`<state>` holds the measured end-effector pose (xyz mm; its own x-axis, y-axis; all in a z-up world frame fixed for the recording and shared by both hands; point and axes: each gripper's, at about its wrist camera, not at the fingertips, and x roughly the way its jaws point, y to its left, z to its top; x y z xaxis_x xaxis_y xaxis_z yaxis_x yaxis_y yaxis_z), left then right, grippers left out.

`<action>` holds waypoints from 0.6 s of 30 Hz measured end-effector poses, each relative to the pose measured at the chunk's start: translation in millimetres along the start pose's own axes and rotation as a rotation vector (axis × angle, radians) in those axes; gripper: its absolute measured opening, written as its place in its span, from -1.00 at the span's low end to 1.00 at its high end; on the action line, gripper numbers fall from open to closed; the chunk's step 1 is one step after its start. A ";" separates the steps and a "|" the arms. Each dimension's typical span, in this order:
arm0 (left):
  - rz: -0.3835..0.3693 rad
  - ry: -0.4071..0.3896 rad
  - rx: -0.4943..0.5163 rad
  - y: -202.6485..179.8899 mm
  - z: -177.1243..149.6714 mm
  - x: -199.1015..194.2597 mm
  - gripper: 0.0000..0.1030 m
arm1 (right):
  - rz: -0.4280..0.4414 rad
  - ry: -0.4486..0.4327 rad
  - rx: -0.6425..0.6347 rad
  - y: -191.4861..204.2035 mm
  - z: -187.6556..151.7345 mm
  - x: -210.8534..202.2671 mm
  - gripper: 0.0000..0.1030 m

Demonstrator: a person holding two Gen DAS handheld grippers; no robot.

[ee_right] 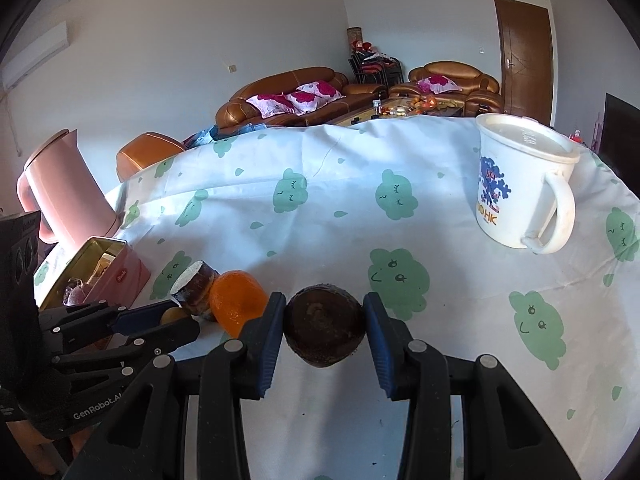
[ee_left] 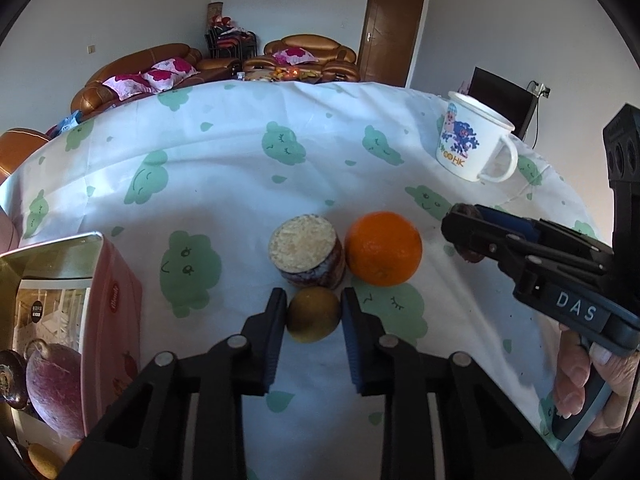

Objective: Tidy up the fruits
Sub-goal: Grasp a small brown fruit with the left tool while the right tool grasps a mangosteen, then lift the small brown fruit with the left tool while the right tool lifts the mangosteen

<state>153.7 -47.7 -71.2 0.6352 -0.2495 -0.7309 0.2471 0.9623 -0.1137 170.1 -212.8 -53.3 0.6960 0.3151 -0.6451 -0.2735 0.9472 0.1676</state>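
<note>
Fruits lay on a white tablecloth printed with green cloud faces. A small, round, yellow-green fruit sat between the blue pads of the left gripper, whose jaws were closed against both its sides. Just beyond it, a round orange rested on the cloth, touching a cut cylindrical chunk with a pale, grainy top face and a dark purplish skin.

The right gripper had its jaws closed on a dark brown, round fruit, pressing it from left and right just above the cloth. In the left wrist view a person's hand gripped the right gripper's handle.

To the left stood an open pink rectangular tin with a gold inner wall; inside it lay a reddish-purple fruit, a dark round fruit and something yellow at the bottom corner. A white enamel mug with a blue cartoon print stood well apart to the right, a white lid on top. A pink kettle stood behind the tin.
</note>
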 end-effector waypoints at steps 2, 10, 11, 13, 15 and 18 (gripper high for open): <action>0.001 -0.015 0.001 -0.2 -0.1 -2.9 -0.44 | 0.006 -0.004 -0.001 0.0 0.0 -0.6 -0.19; 0.016 -0.064 0.013 -2.2 -0.6 -11.7 -0.44 | 0.012 -0.035 -0.018 3.4 -0.6 -6.7 -0.18; 0.018 -0.070 0.015 -2.6 -0.7 -12.8 -0.44 | 0.013 -0.039 -0.018 3.3 -0.9 -7.5 -0.18; 0.023 -0.079 0.017 -3.1 -0.7 -14.4 -0.44 | 0.013 -0.046 -0.019 3.3 -1.2 -9.2 -0.19; 0.026 -0.088 0.016 -2.6 -0.5 -16.1 -0.44 | 0.014 -0.053 -0.022 3.8 -1.4 -10.4 -0.18; 0.036 -0.103 0.013 -2.1 -0.5 -18.5 -0.44 | 0.013 -0.063 -0.027 4.7 -1.1 -11.5 -0.18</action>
<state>141.1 -45.1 -57.7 0.7157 -0.2257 -0.6609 0.2322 0.9694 -0.0796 160.1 -212.0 -45.8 0.7325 0.3310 -0.5949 -0.2996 0.9414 0.1548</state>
